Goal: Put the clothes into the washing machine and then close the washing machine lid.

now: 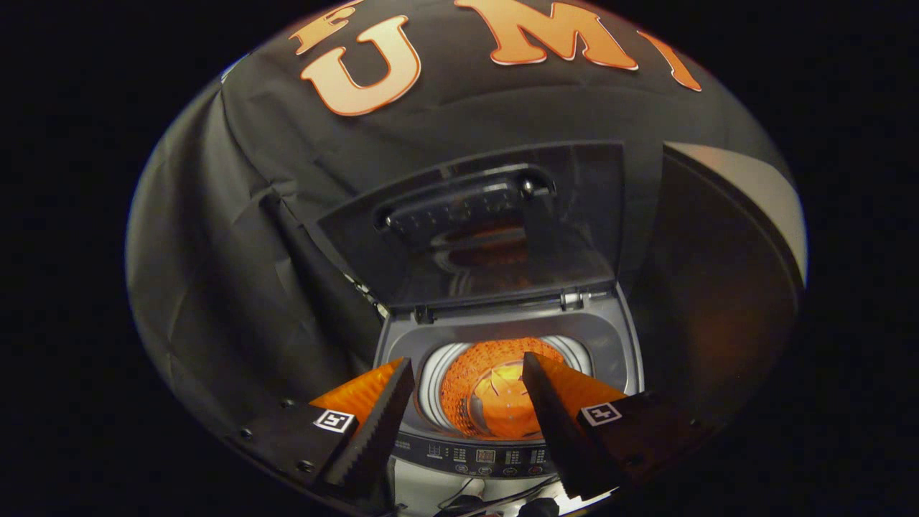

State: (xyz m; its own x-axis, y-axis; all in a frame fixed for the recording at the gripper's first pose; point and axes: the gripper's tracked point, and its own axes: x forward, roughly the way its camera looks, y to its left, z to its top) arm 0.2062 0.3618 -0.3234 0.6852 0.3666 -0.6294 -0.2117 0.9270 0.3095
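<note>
Lid up, drum loaded

My gripper (pixel 468 370) hangs open and empty; the lid (pixel 474 230) stands upright at twelve o'clock beyond the washing machine (pixel 617 337)

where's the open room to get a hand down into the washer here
The hand-held gripper is open, nothing between its fingers. The free way is the round drum mouth just beyond them, bordered by the washing machine's grey top rim. It is tighter behind, where the raised lid stands at the hinges, and at the control panel in front.

The claw (pixel 468 373) has serrated inner edges, square coded markers, and screwed plates.
</note>
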